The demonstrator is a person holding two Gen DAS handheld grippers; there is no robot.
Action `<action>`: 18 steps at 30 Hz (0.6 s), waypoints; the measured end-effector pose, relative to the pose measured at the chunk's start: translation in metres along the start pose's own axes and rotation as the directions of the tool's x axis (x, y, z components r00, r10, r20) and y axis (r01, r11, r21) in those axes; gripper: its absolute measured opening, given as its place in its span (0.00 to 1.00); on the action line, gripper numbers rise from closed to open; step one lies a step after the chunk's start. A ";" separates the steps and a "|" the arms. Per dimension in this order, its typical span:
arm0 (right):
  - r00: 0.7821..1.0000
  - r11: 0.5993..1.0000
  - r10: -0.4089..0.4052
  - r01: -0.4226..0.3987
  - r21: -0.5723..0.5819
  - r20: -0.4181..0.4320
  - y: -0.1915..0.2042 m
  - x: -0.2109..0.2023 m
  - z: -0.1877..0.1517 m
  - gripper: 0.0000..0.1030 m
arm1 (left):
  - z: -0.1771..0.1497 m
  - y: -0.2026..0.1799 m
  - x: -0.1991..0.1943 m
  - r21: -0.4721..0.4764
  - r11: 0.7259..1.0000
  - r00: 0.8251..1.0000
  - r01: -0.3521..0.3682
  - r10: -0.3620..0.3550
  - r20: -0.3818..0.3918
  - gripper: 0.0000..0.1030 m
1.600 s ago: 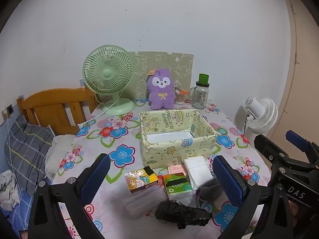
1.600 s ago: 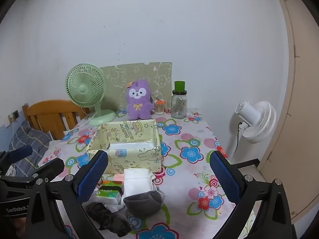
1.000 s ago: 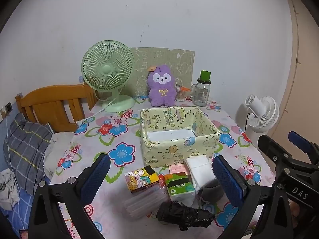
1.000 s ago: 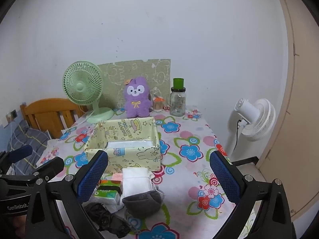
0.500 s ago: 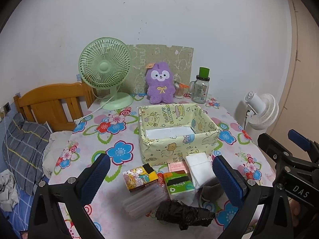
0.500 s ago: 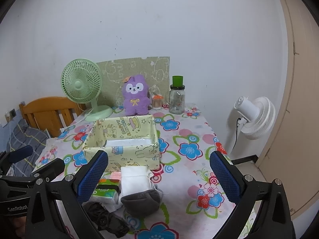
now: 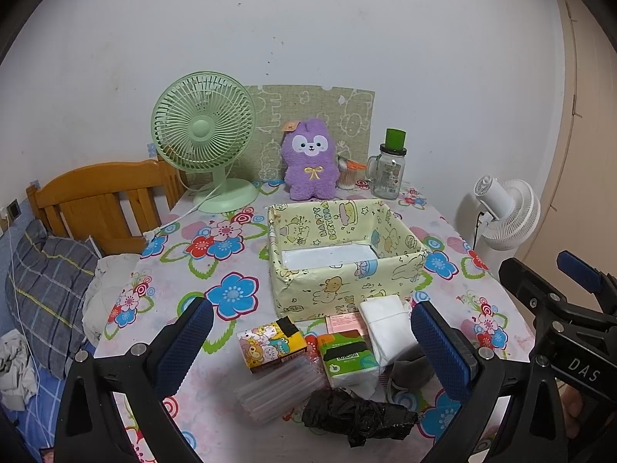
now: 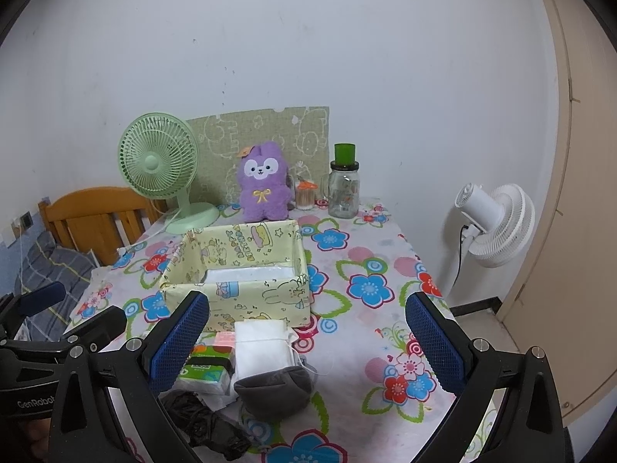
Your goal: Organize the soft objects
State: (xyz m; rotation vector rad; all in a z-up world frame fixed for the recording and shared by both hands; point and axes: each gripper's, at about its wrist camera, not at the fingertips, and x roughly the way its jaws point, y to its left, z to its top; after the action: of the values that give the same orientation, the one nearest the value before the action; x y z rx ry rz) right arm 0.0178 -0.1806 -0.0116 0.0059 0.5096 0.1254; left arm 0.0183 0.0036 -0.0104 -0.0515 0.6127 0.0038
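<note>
- Left gripper [image 7: 312, 343] and right gripper [image 8: 306, 341]: jaws spread wide, nothing held, above the table's near edge.
- Soft items clustered just before the yellow box [image 7: 343, 258]: white tissue pack [image 7: 387, 326], green tissue pack [image 7: 347, 357], grey pouch [image 8: 273, 389], black bag [image 7: 358, 418].
- Bare floral tablecloth [image 8: 370, 266] right of box.
- Left view only: cartoon-print pack [image 7: 272, 343], clear straw bundle [image 7: 279, 387].

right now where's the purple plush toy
The purple plush toy stands upright at the table's far edge, between the green desk fan and the glass jar, behind the yellow box.
</note>
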 end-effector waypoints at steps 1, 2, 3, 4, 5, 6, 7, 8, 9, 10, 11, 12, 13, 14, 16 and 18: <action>1.000 1.000 0.000 0.000 0.000 -0.001 0.000 0.001 0.000 1.00 | 0.000 0.000 0.001 0.001 1.000 1.000 0.000 0.000 0.000 1.00; 1.000 1.000 0.000 0.000 0.000 -0.001 0.000 0.001 0.000 1.00 | 0.000 0.000 0.001 0.001 1.000 1.000 0.000 0.000 -0.001 1.00; 1.000 1.000 0.000 0.000 0.000 -0.001 0.000 0.001 0.000 1.00 | 0.000 0.000 0.001 0.000 1.000 1.000 0.000 0.000 -0.001 1.00; 1.000 1.000 0.001 -0.001 0.000 -0.002 0.000 0.001 0.000 1.00 | 0.000 0.000 0.001 0.001 1.000 1.000 -0.001 0.001 0.000 1.00; 1.000 1.000 0.001 -0.001 0.000 -0.001 0.000 0.001 0.000 1.00 | 0.000 0.000 0.001 0.001 1.000 1.000 -0.002 0.002 0.000 1.00; 1.000 1.000 0.000 0.000 0.000 -0.002 0.000 0.001 0.000 1.00 | 0.000 0.000 0.001 0.001 1.000 1.000 -0.003 0.003 0.000 1.00; 1.000 1.000 0.001 -0.001 -0.001 -0.001 0.000 0.001 0.000 1.00 | 0.000 0.000 0.002 0.001 1.000 1.000 -0.004 0.004 0.000 1.00; 1.000 1.000 0.001 -0.001 -0.001 -0.002 0.000 0.001 0.000 1.00 | 0.000 0.000 0.002 0.002 1.000 1.000 -0.004 0.004 0.000 1.00; 1.000 1.000 0.000 0.000 -0.002 -0.001 0.000 0.001 0.000 1.00 | 0.000 0.000 0.002 0.002 1.000 1.000 -0.004 0.004 0.001 1.00; 1.000 1.000 0.000 0.000 -0.002 -0.001 0.000 0.001 0.000 1.00 | 0.000 0.000 0.002 0.002 1.000 1.000 -0.004 0.004 0.000 1.00; 1.000 1.000 0.001 -0.001 -0.001 -0.002 0.000 0.001 0.000 1.00 | 0.000 0.000 0.002 0.001 1.000 1.000 -0.003 0.003 0.001 1.00; 1.000 1.000 0.001 -0.001 0.000 -0.003 0.000 0.001 0.000 1.00 | 0.000 0.000 0.002 0.002 1.000 1.000 -0.005 0.005 0.001 1.00; 1.000 1.000 0.001 -0.001 0.001 -0.003 0.000 0.001 0.000 1.00 | 0.000 0.000 0.002 0.002 1.000 1.000 -0.006 0.006 0.000 1.00; 1.000 1.000 0.002 -0.002 0.000 -0.002 0.000 0.001 0.000 1.00 | 0.000 0.000 0.002 0.003 1.000 1.000 -0.007 0.007 0.000 1.00; 1.000 1.000 -0.001 0.001 -0.001 -0.003 0.000 0.001 0.000 1.00 | 0.000 -0.001 0.003 0.003 1.000 1.000 -0.009 0.009 -0.003 1.00; 1.000 1.000 0.001 -0.001 -0.001 -0.003 0.000 0.001 0.000 1.00 | 0.000 -0.001 0.004 0.003 1.000 1.000 -0.009 0.009 -0.006 1.00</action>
State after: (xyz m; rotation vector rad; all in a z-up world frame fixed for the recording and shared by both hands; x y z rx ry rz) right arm 0.0191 -0.1805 -0.0119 0.0051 0.5121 0.1263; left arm 0.0217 0.0029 -0.0122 -0.0458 0.6193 0.0117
